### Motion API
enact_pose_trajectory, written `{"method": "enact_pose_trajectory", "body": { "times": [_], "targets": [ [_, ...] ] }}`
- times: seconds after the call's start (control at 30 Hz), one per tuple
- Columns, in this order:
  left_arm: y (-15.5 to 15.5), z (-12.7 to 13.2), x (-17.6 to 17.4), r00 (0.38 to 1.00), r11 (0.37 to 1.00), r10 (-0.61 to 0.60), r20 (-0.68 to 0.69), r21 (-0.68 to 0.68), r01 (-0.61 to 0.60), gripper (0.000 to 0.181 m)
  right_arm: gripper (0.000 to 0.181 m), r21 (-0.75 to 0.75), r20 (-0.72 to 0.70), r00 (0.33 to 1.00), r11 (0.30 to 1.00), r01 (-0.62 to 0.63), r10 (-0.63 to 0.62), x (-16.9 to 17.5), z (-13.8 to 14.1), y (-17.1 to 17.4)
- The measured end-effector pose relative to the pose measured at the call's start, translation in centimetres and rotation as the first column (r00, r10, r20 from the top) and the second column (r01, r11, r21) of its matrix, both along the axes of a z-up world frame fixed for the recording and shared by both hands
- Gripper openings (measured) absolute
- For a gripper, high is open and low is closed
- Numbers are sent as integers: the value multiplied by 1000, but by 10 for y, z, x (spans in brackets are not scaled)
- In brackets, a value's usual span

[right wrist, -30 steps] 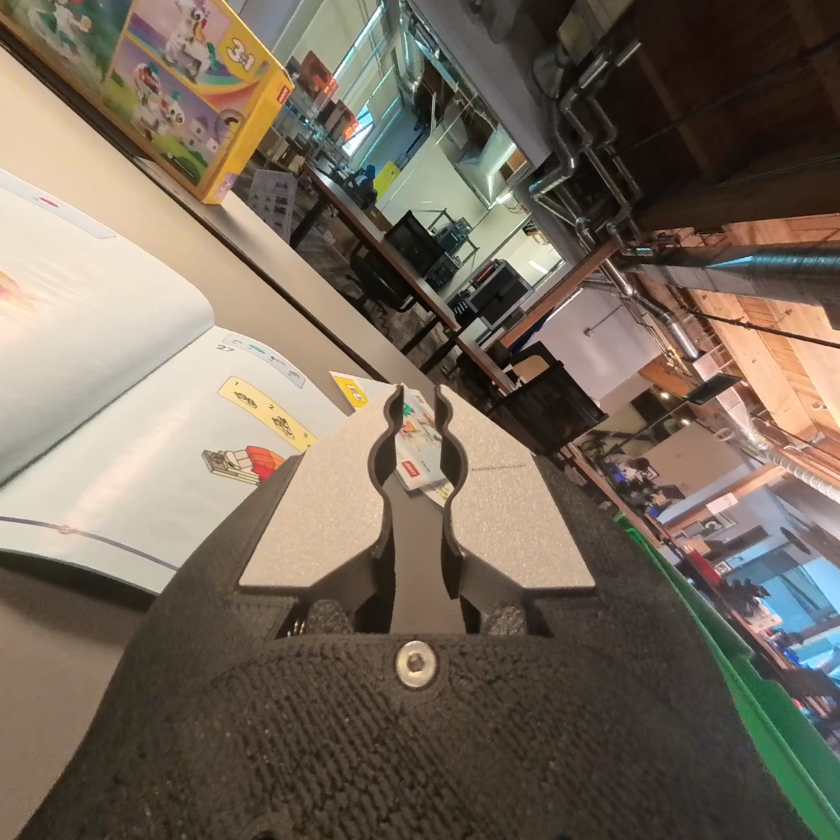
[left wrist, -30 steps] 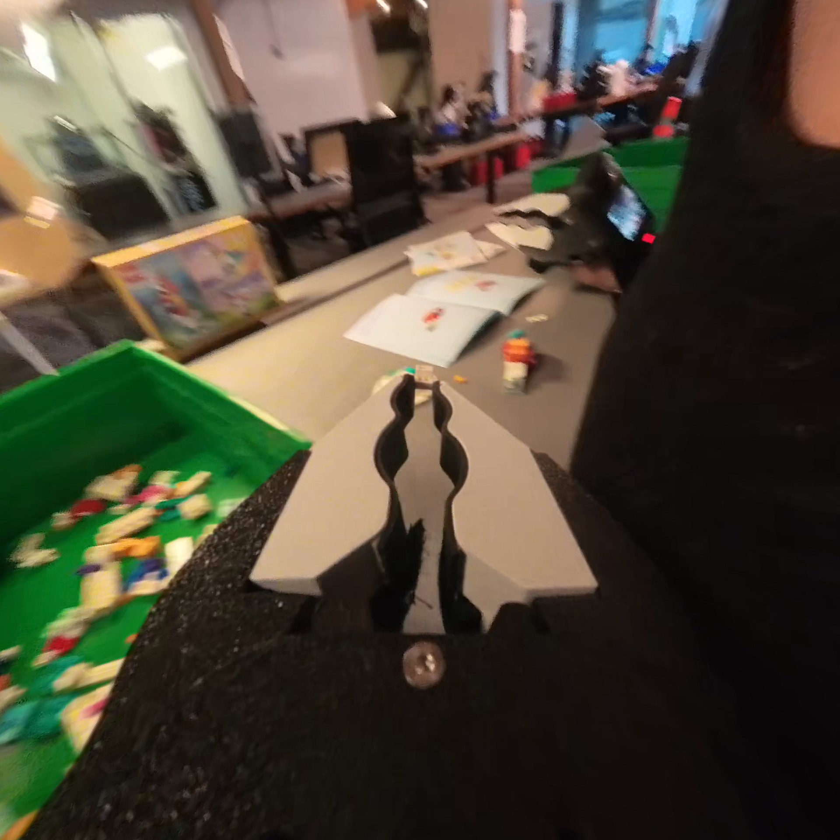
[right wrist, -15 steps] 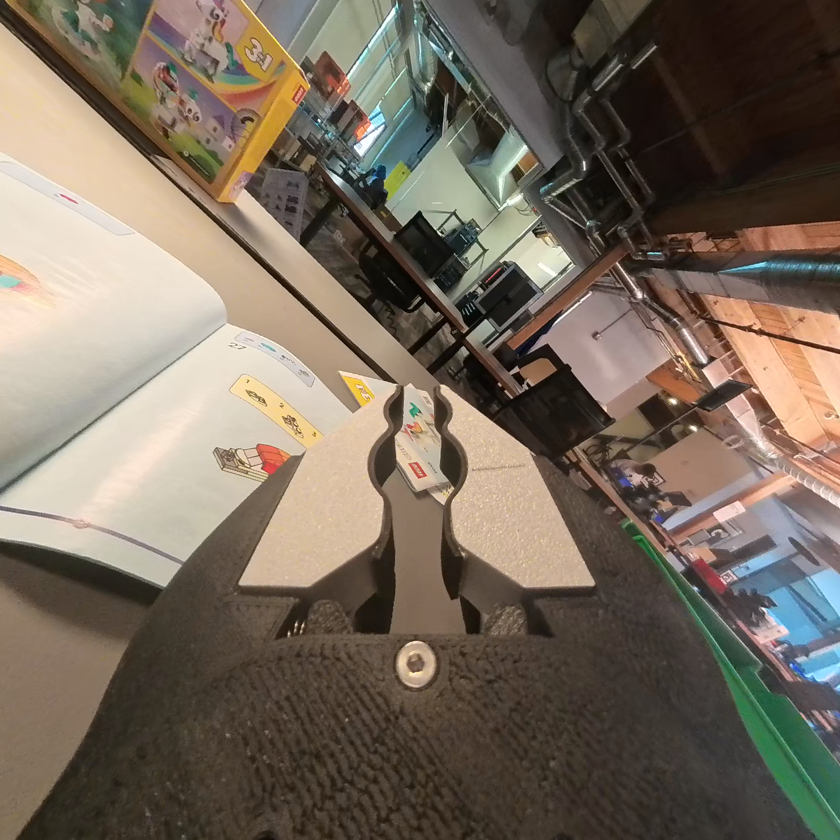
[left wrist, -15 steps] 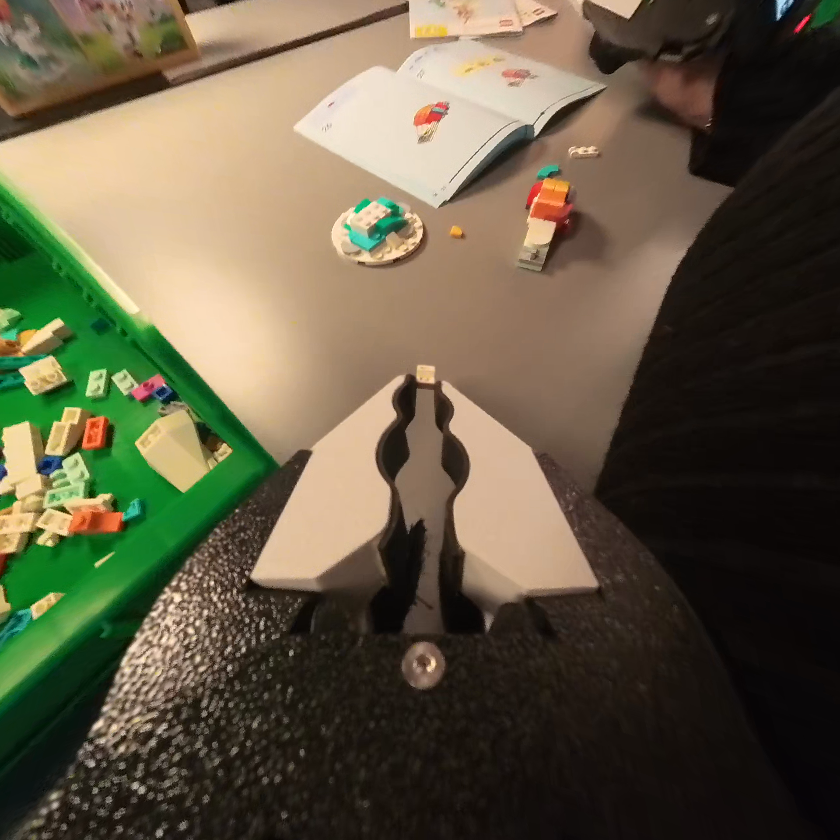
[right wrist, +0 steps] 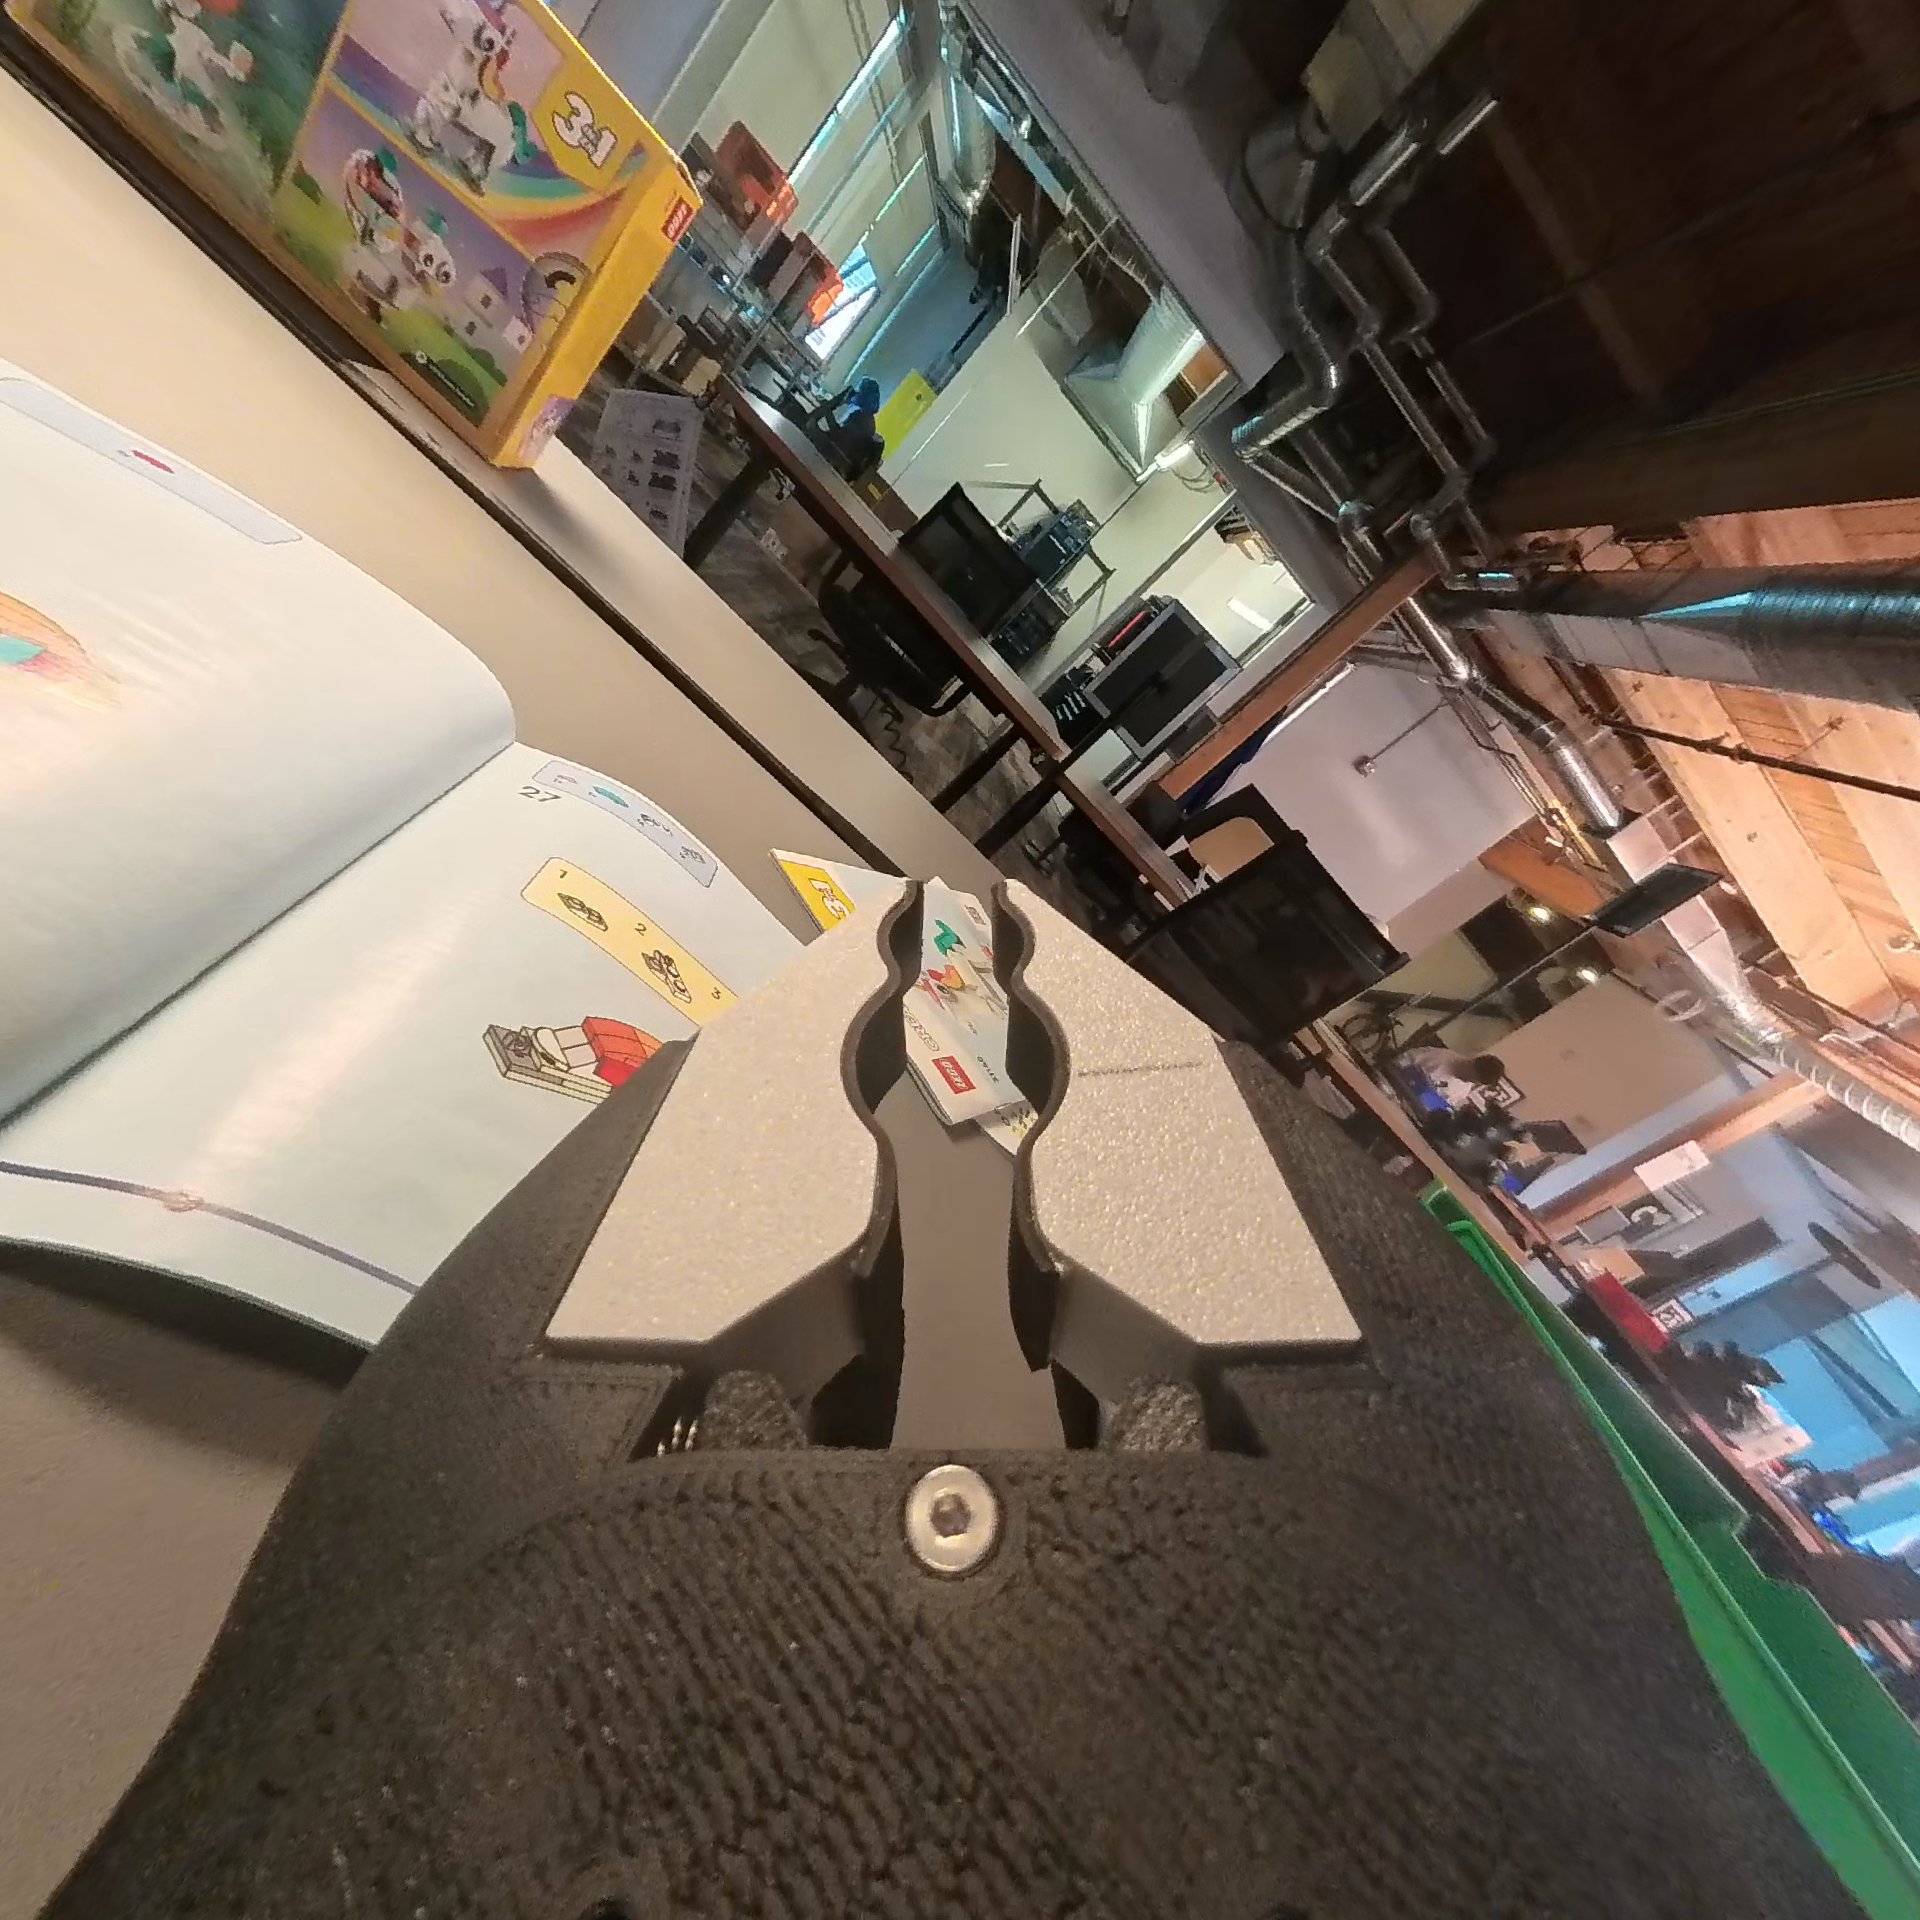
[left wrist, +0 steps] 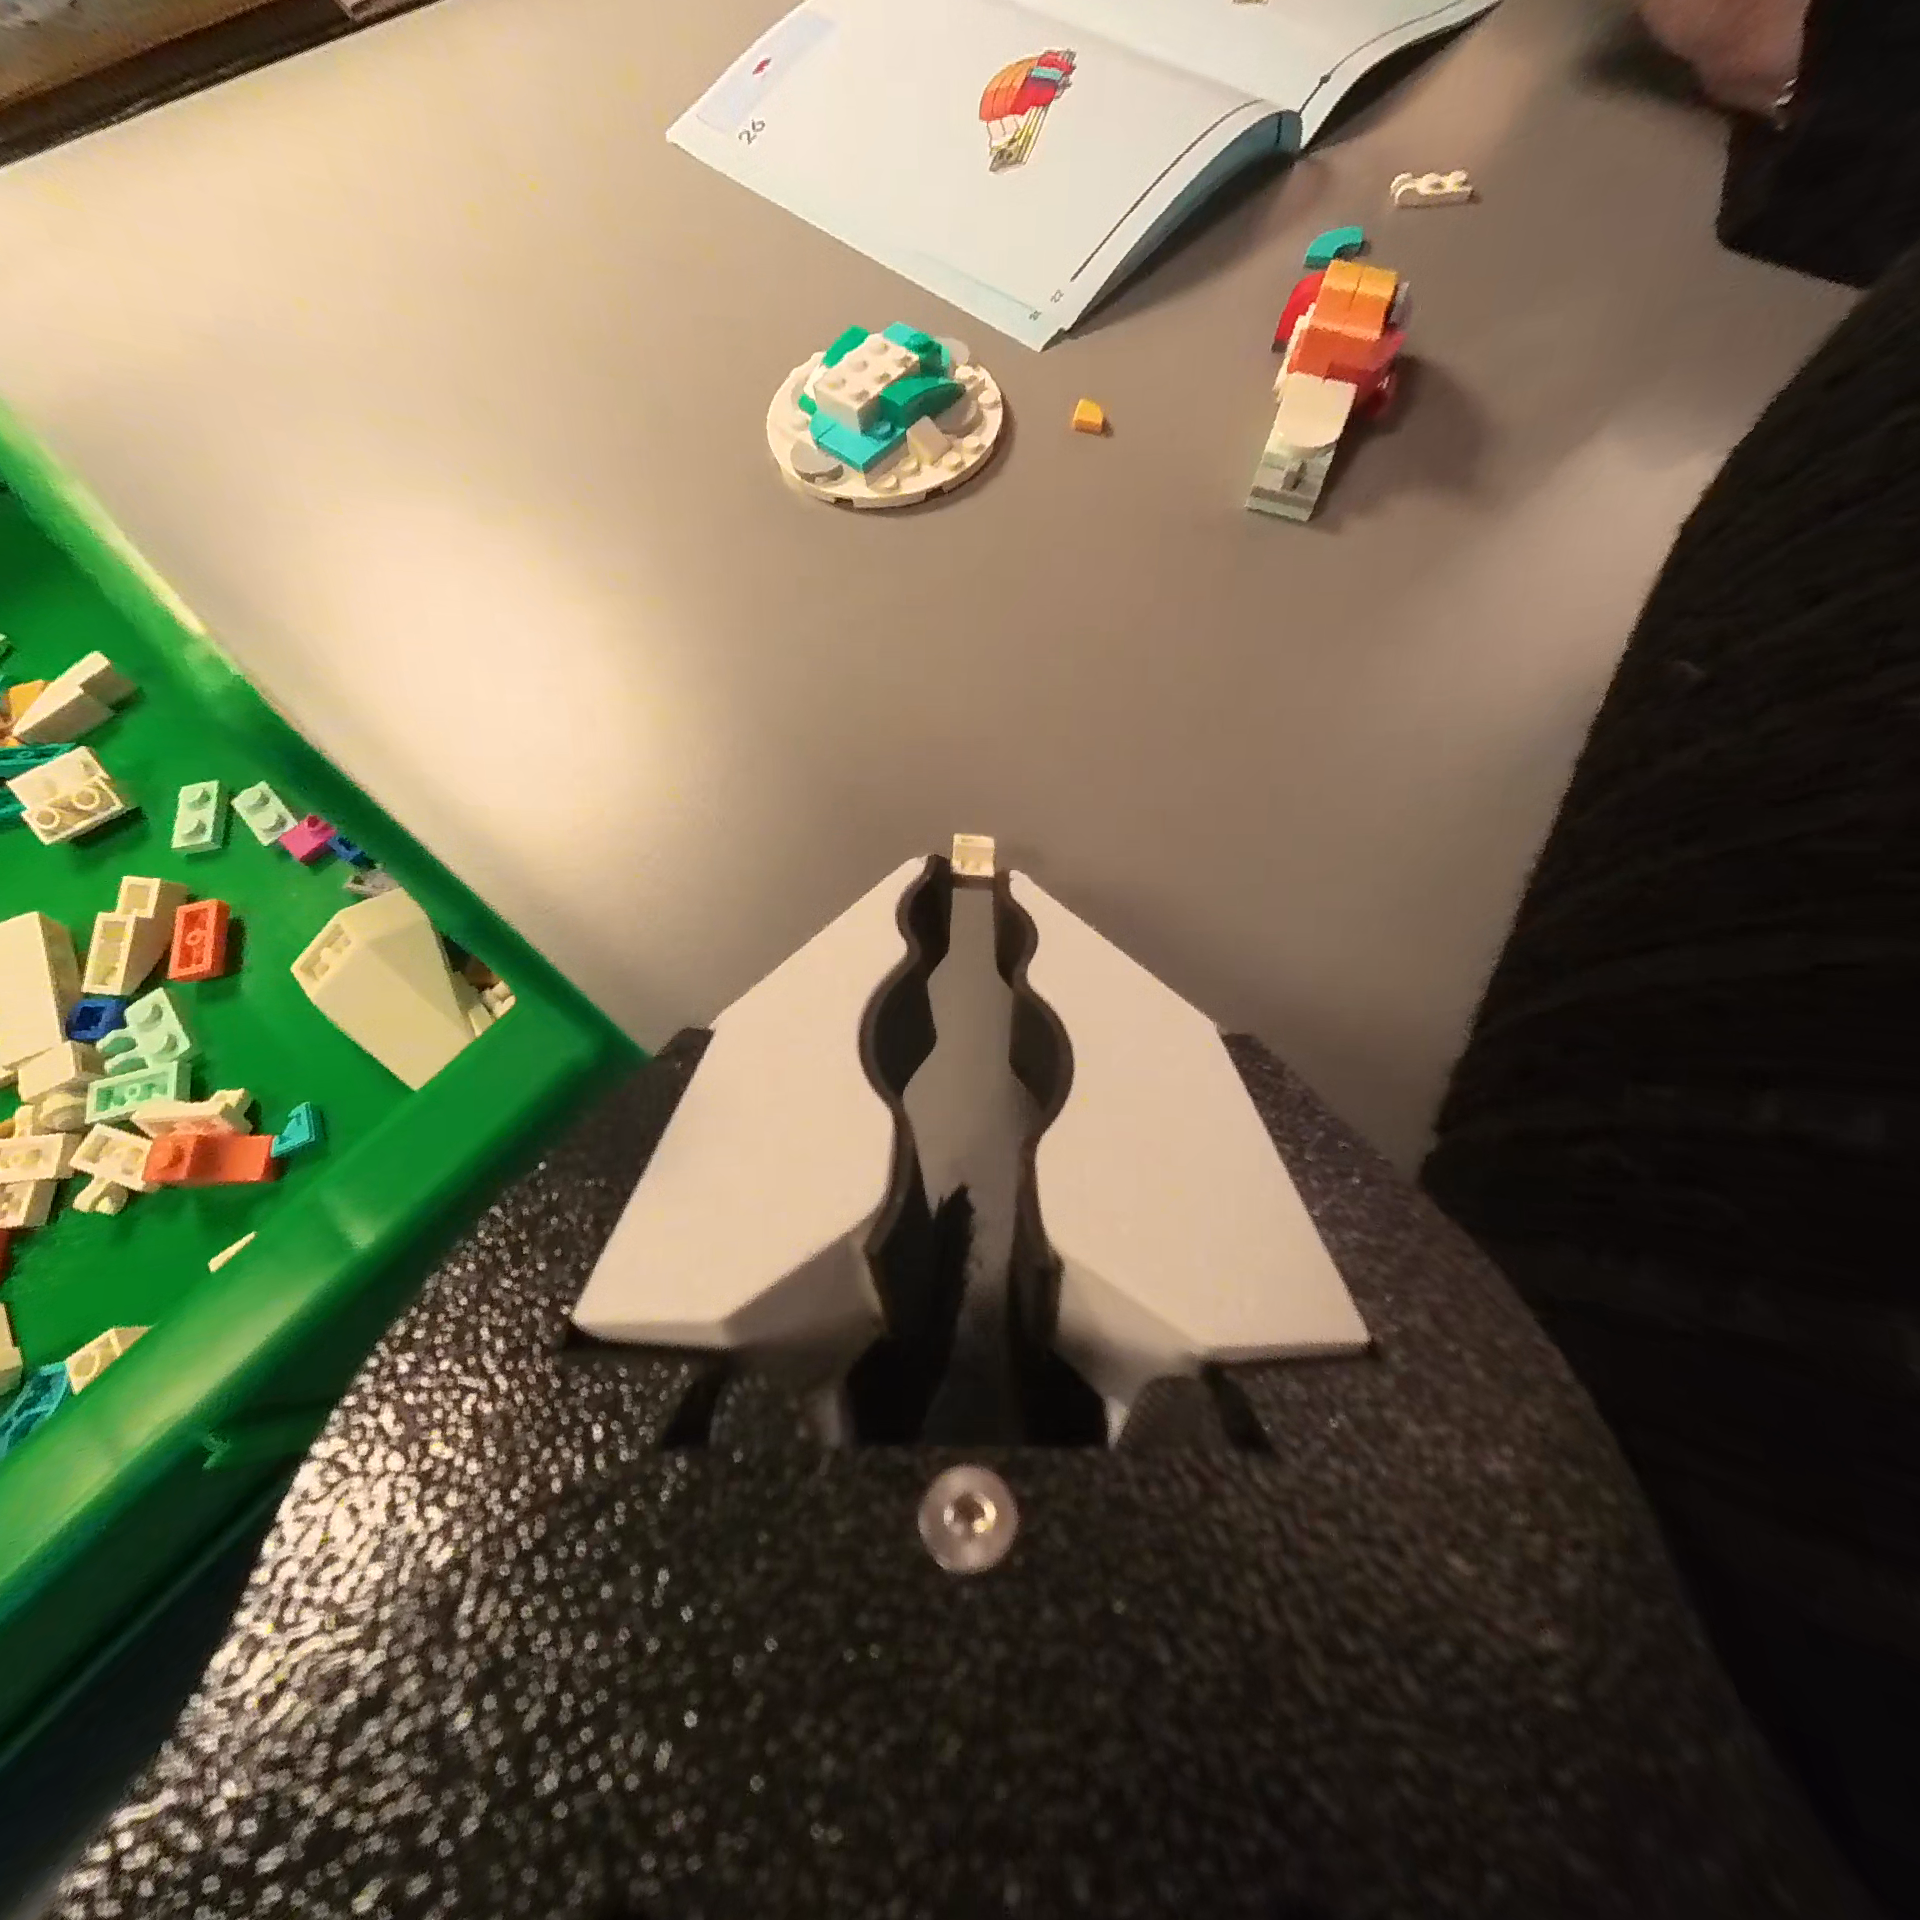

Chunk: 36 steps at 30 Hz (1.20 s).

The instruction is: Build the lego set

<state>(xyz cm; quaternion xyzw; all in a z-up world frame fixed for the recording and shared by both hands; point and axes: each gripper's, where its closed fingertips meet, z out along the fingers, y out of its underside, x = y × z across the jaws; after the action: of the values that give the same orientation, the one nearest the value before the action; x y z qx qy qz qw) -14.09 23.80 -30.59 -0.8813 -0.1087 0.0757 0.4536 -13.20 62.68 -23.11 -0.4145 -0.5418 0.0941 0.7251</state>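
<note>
My left gripper (left wrist: 968,871) is shut on a small cream lego piece (left wrist: 974,854) and holds it above the grey table. Ahead of it lie a round white plate build (left wrist: 886,426) with teal and white bricks and an orange, red and white build (left wrist: 1330,374) on its side. The open instruction booklet (left wrist: 1039,135) lies beyond them. My right gripper (right wrist: 958,888) lies tilted low beside the booklet (right wrist: 312,831); its jaws are closed to a narrow slit with nothing between them.
A green bin (left wrist: 343,1174) with several loose bricks stands at the left. A small orange piece (left wrist: 1088,416), a teal curved piece (left wrist: 1335,244) and a white piece (left wrist: 1432,187) lie loose. A person's dark sleeve (left wrist: 1714,935) fills the right. A yellow set box (right wrist: 468,208) stands at the back. The tips of one gripper are about 40 cm away from the tips of the other.
My left gripper has tipped down from facing the room to facing the table and come closer to the builds, still holding the cream piece. The right gripper has barely shifted.
</note>
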Motion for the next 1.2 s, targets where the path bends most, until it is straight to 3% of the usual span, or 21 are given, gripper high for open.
{"method": "enact_pose_trajectory", "body": {
  "times": [0.33, 0.6, 1.2],
  "targets": [
    [-2, -8, -3, 999, 999, -5, -53, -46, 2, 6, 12, -1, -1, 1000, 1000, 2, -2, 0, 0, 0],
    [-3, -10, -2, 1000, 999, 3, 5, -35, -3, 6, 12, -1, 1, 1000, 1000, 1, -1, 0, 0, 0],
    [-5, -12, -4, 998, 999, 28, 63, -31, -26, 26, 11, -4, 2, 1000, 1000, -2, 2, 0, -1, 0]
  ]
}}
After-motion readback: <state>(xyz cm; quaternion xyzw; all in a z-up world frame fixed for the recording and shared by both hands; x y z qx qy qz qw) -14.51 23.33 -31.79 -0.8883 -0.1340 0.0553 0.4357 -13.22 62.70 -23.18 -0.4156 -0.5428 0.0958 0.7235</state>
